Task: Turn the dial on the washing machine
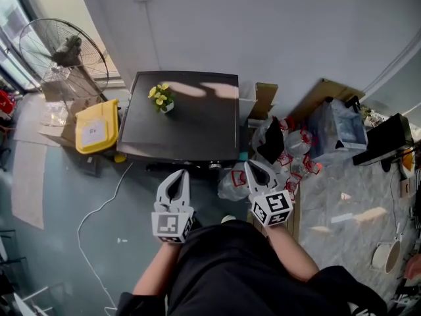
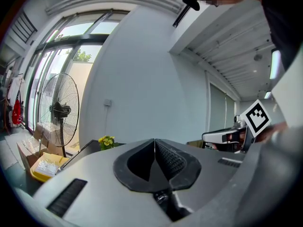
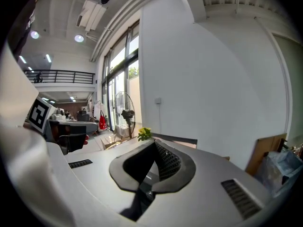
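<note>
Fan (image 1: 62, 51): left of the washing machine (image 1: 191, 133), by the window.
Yellow box (image 1: 97, 127): against the machine's left side.
Washing machine: against the wall, flower pot (image 1: 162, 98) on top; dial not visible from above, probably on the front.
Left gripper (image 1: 176, 176): clenched, empty, short of the machine's front and aimed at it.
Right gripper (image 1: 253, 170): clenched, empty, alongside; either poised or drawn back.
Bags (image 1: 296, 151): right of the machine.

Bright window daylight, sharp focus — fisheye-warped edges, dark corners
</note>
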`<state>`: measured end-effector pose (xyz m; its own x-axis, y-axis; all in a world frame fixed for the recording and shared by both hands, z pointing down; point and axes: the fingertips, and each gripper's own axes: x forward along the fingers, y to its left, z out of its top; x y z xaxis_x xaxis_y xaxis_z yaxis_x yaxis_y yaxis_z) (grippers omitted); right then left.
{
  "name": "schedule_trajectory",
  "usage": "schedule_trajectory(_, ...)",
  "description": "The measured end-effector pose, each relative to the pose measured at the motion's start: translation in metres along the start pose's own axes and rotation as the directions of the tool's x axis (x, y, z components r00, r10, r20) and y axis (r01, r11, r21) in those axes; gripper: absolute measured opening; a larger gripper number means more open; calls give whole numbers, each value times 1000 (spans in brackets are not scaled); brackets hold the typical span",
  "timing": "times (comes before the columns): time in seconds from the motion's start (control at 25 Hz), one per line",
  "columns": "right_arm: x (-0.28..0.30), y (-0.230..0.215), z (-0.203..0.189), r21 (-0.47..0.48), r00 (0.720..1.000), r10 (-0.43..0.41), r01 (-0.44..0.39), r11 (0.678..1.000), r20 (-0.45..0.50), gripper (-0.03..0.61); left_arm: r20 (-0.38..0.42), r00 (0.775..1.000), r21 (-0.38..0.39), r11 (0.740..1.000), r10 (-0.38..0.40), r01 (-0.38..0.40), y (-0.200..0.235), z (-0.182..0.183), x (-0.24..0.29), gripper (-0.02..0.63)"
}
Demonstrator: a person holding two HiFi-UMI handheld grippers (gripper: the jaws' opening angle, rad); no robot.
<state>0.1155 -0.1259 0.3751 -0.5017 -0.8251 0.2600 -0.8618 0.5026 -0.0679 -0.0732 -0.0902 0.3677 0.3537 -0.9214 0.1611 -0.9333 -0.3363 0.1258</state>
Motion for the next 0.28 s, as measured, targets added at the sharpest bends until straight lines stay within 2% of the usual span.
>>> schedule_trajectory(0.28, 0, -23, 2, -1, 999, 35, -35, 999, 5, -2, -2, 1000, 8, 1000, 8, -8, -20, 9, 21, 6)
